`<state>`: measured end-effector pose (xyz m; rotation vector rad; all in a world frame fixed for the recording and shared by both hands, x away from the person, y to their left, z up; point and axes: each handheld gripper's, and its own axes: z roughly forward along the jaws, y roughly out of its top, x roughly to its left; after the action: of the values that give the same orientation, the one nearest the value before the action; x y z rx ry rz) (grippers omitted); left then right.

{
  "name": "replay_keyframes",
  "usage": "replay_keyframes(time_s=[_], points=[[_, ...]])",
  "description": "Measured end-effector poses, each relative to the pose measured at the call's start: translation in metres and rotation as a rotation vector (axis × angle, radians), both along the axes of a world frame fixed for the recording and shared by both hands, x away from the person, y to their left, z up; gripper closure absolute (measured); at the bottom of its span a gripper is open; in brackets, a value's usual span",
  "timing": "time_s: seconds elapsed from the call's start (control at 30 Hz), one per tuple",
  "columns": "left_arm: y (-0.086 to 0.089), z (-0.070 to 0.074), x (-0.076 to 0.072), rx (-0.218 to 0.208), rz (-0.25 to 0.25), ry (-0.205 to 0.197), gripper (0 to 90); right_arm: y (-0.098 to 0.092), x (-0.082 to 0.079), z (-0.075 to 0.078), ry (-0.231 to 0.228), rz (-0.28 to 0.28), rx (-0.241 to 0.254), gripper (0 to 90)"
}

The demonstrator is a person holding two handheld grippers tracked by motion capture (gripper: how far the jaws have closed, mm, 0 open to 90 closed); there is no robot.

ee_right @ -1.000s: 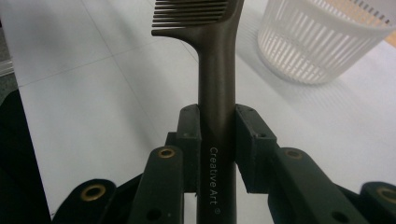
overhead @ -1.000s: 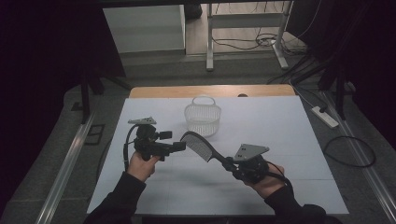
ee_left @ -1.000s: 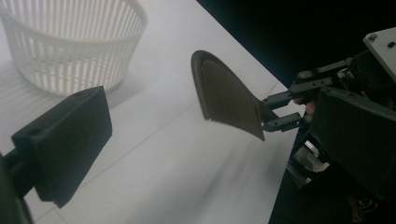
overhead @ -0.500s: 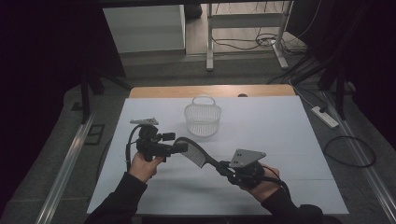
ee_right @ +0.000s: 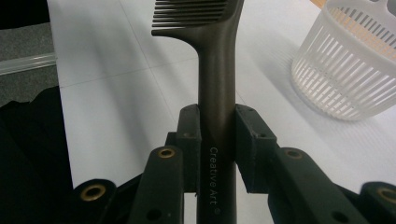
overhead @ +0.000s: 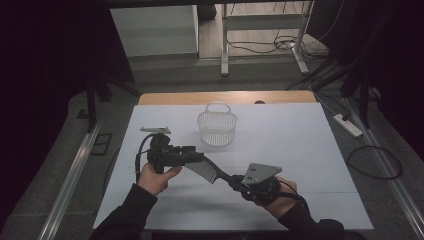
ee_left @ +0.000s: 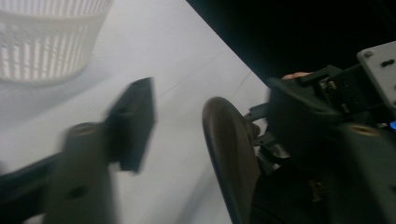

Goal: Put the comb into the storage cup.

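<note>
comb [ee_right: 215, 70] handle clamped in right gripper [ee_right: 218, 140] jaws near the basket [overhead: 217, 128]; left gripper [overhead: 196, 156] jaws, just closing, apparently straddle its head without pressing.

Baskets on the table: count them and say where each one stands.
1. The white slatted basket stands upright near the far middle of the white table, beyond the comb and apart from it. Nothing on the table could hide another.

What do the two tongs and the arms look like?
Both tongs, left and right, are black, with two blocky pads on arms set with brass-ringed holes. Each carries a grey three-cornered plate and a black cable. Both forearms wear dark sleeves.
</note>
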<state>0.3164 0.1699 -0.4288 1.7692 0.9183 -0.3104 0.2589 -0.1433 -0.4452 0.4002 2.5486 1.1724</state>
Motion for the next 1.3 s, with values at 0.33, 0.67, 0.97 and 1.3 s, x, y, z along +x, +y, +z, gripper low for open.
replay_keyframes(time_s=[0.33, 0.67, 0.97, 1.3], points=[[0.0038, -0.0020, 0.0018, -0.071, -0.020, 0.065, 74.0, 0.0005, -0.0002, -0.0004, -0.015, 0.007, -0.009, 72.2], [0.0058, -0.0082, 0.0040, -0.146, -0.034, 0.156, 82.8, 0.0019, 0.0003, -0.0031, -0.029, 0.013, -0.032, 72.1], [0.0035, -0.0058, 0.0016, -0.148, -0.029, 0.162, 84.2, 0.0029, 0.0019, -0.0077, -0.034, 0.012, -0.038, 71.0], [0.0036, -0.0032, 0.0010, -0.158, -0.015, 0.144, 84.3, 0.0028, 0.0038, -0.0084, -0.006, -0.006, -0.033, 60.8]])
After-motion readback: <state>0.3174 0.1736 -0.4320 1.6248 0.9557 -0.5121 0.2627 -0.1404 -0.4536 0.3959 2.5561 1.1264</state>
